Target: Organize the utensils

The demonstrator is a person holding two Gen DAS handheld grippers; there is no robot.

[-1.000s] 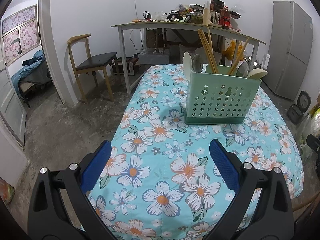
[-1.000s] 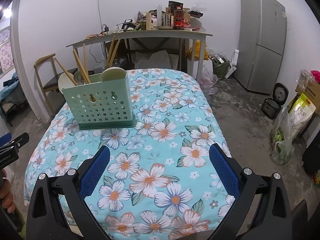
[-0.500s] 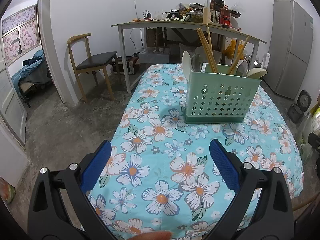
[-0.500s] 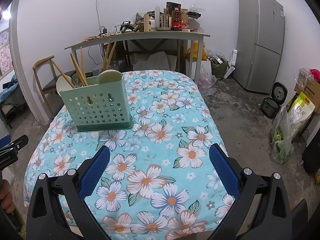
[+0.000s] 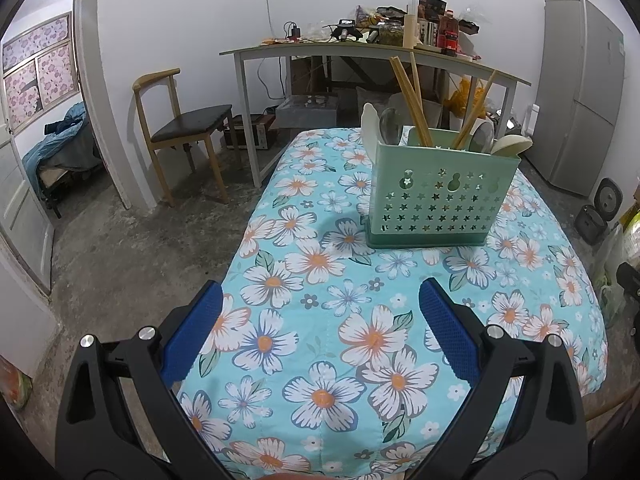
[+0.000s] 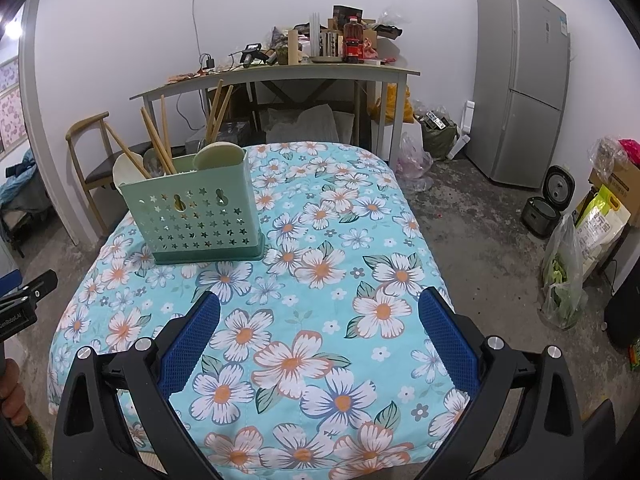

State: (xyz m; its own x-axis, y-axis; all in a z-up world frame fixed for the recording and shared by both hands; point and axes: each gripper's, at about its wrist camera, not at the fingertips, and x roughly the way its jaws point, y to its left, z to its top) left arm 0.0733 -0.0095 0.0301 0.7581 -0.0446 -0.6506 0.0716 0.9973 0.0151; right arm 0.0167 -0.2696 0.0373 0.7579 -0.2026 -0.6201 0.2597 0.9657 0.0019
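A green perforated utensil caddy (image 5: 436, 196) stands upright on the floral tablecloth (image 5: 360, 336). It holds wooden chopsticks (image 5: 408, 96), white spoons (image 5: 370, 128) and metal spoons. It also shows in the right wrist view (image 6: 196, 216), on the table's left side. My left gripper (image 5: 320, 304) is open and empty, hovering over the near table edge, well short of the caddy. My right gripper (image 6: 319, 304) is open and empty over the near right part of the table. The left gripper's tip (image 6: 28, 292) shows at the right view's left edge.
A wooden chair (image 5: 180, 128) stands left of the table. A cluttered grey desk (image 5: 360, 52) is behind it. A grey fridge (image 6: 524, 80) stands at the right wall, with a rice cooker (image 6: 548, 204) and bags (image 6: 568, 272) on the floor.
Both grippers have drawn back slightly from the table, so the caddy looks a little farther off. Both stay open and empty. Nothing on the table moved.
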